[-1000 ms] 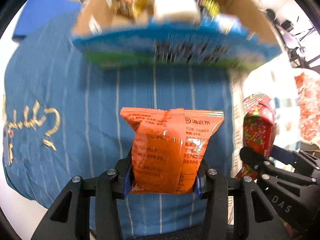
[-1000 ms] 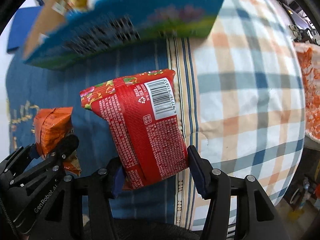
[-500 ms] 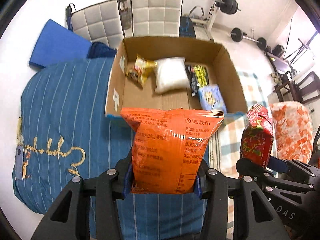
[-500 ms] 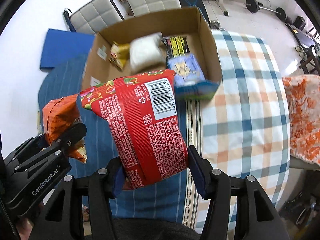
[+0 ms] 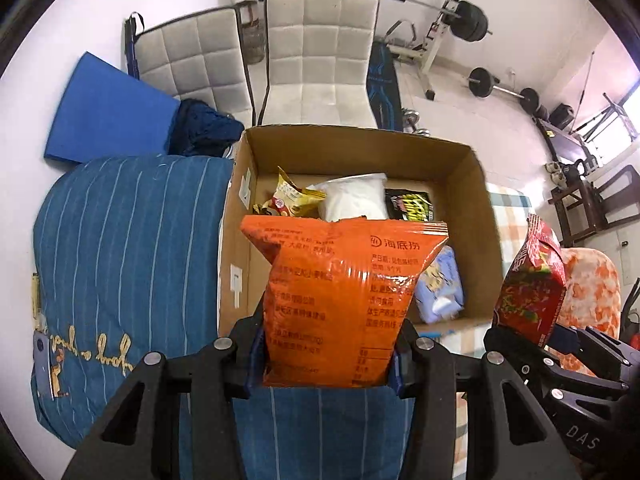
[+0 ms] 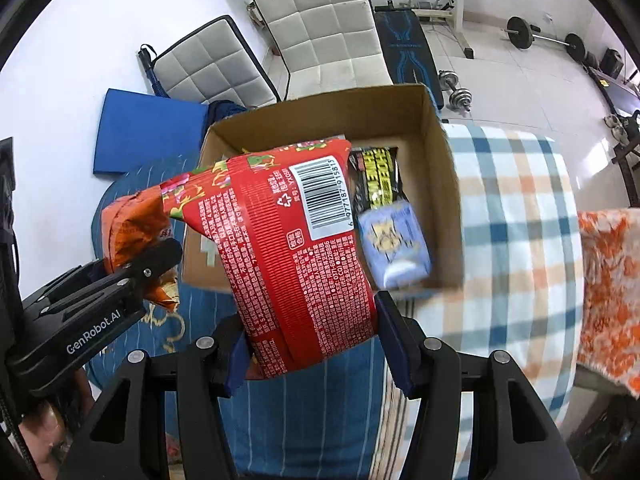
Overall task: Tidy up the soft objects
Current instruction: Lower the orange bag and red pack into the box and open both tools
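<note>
Both packets have risen clear of the bed and now hang over the cardboard box (image 5: 476, 184), the left gripper (image 5: 326, 354) clamped on the orange packet (image 5: 340, 300), the right gripper (image 6: 312, 344) on the red packet (image 6: 288, 248), ready for dropping in.

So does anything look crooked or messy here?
A little. The red packet sits tilted between the right gripper fingers, while the orange packet stands straight in the left gripper. Packets in the cardboard box lie jumbled. Nothing looks spilled or torn.
</note>
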{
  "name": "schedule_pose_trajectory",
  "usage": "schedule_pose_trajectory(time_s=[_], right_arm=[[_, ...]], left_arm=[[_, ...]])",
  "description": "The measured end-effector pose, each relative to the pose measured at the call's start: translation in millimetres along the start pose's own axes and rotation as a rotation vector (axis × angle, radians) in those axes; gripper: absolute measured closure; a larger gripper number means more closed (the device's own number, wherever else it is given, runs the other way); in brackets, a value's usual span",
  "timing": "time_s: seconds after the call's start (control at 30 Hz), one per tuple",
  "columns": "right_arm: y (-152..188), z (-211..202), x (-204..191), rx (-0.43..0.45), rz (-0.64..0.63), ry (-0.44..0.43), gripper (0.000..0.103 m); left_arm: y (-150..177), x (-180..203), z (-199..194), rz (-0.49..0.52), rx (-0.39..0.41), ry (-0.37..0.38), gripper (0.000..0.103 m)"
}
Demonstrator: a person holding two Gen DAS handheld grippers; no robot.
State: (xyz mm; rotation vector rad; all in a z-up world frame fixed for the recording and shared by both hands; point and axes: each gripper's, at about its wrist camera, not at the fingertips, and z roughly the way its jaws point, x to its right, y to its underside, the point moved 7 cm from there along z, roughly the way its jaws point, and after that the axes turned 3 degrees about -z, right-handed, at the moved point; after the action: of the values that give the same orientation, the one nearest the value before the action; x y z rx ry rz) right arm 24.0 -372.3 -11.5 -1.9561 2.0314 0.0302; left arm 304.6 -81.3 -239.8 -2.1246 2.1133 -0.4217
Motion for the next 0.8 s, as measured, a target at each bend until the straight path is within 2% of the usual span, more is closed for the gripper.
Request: schedule_pose_trajectory(time_s=[0.03, 0.13, 0.23, 0.5, 0.8], right_arm=[[-8, 7, -1, -0.004, 0.002, 0.001, 0.044], [-27, 34, -3, -0.042, 0.012, 0.001, 0.044], [-37, 65, -3, -0.093, 0.026, 0.004, 0.044], [-41, 142, 1, -0.215, 0.055, 0.001, 0.044], [-37, 189, 4, -0.298, 0.011, 0.050, 0.044]], left_arm=[[-5, -3, 9, -0.010, -0.017, 0.007, 0.060], [-12, -16, 53, -0.098, -0.154, 0.081, 0.060], [-14, -29, 85, -0.144, -0.228, 0.091, 0.060], [-6, -39, 133, -0.130, -0.320, 0.043, 0.060], [4, -42, 156, -0.109, -0.373, 0.031, 0.060]])
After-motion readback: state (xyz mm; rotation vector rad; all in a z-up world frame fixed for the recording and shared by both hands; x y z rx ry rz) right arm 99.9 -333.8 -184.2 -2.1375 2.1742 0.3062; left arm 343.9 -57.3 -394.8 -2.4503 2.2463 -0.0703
